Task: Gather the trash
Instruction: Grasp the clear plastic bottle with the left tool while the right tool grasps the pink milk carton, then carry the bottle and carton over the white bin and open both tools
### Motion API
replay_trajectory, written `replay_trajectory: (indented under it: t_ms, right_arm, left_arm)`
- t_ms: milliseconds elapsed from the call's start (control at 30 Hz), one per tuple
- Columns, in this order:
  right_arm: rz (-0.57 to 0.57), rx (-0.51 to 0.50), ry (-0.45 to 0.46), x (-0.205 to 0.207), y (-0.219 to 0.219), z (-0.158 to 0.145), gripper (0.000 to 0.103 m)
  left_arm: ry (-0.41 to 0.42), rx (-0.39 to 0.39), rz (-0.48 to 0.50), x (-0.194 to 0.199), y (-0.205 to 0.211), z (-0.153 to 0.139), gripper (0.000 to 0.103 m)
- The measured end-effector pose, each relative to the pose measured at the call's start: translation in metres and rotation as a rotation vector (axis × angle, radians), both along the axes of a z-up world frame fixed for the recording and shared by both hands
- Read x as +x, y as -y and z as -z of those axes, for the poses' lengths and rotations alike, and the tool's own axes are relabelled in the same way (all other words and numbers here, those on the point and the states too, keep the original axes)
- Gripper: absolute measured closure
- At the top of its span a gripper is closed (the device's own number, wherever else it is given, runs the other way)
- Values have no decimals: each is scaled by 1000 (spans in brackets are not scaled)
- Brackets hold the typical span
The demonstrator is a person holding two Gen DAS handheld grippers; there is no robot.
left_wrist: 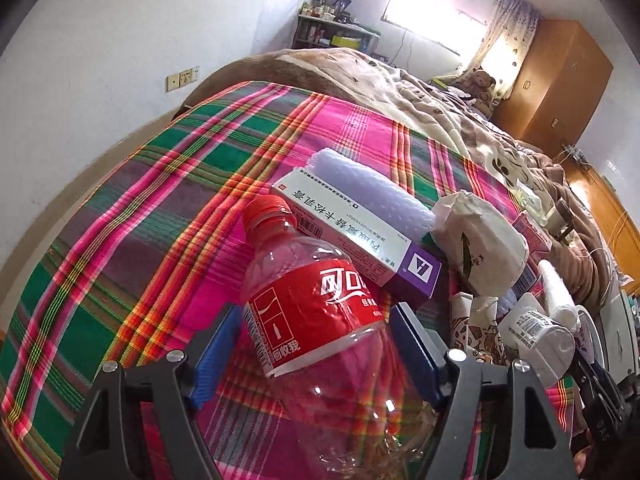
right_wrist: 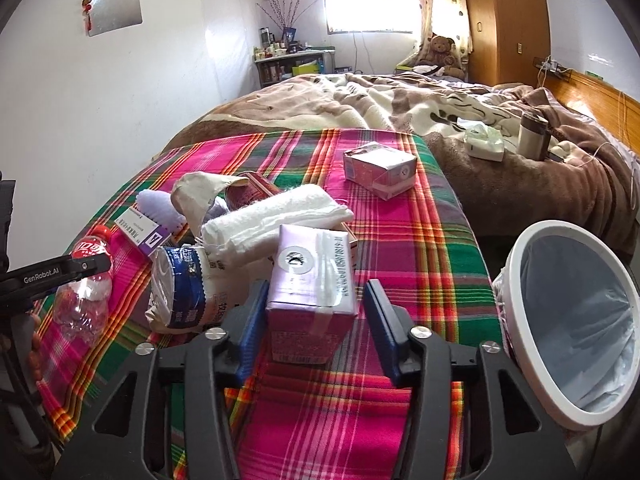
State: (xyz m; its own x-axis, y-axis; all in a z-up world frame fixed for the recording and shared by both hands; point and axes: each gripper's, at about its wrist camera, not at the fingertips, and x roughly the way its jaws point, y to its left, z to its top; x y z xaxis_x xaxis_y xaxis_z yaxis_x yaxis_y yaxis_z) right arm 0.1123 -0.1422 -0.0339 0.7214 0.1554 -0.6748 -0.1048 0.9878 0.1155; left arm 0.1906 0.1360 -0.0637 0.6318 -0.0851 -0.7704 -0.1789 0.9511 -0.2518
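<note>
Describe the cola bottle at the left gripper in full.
The cola bottle is clear, empty-looking plastic with a red cap and red label in white lettering. It lies on its side on the plaid cloth, cap pointing away, body between the left gripper's blue pads, its shoulder beside a white-and-purple box.

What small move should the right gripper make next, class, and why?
Probably close fully on the pink carton: it stands between the right gripper's blue pads, gaps showing both sides, and the lined bin waits just right.
</note>
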Motion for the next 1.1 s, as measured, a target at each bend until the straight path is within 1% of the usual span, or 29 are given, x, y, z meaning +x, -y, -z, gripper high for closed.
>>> replay_trajectory:
  t_ms: [133,300,500,633,700,800,967,1100]
  right_arm:
    - [-6,8,0,0,1,-1,62]
    - [-5,20,15,-5,5,-3,62]
    - [1,26,33,-8,11,-7,62]
    - [4,29,50,-11,14,-11,62]
    - [4,38,55,-13,16,-12,62]
    - [8,42,78,-17,19,-17,62]
    - [20,57,112,-22,27,-26,63]
    - [39,66,139,-29,39,-35,62]
  left_arm:
    - [-7,5,28,-2,6,-1,27]
    - [-3,45,54,-5,16,-3,28]
    - [16,66,74,-17,28,-9,30]
    - [44,75,83,-28,34,-17,30]
    - [49,67,85,-32,35,-20,30]
    - [69,69,89,-39,40,-27,30]
    - [126,80,115,-55,51,-50,30]
    - [186,81,177,-66,72,-73,30]
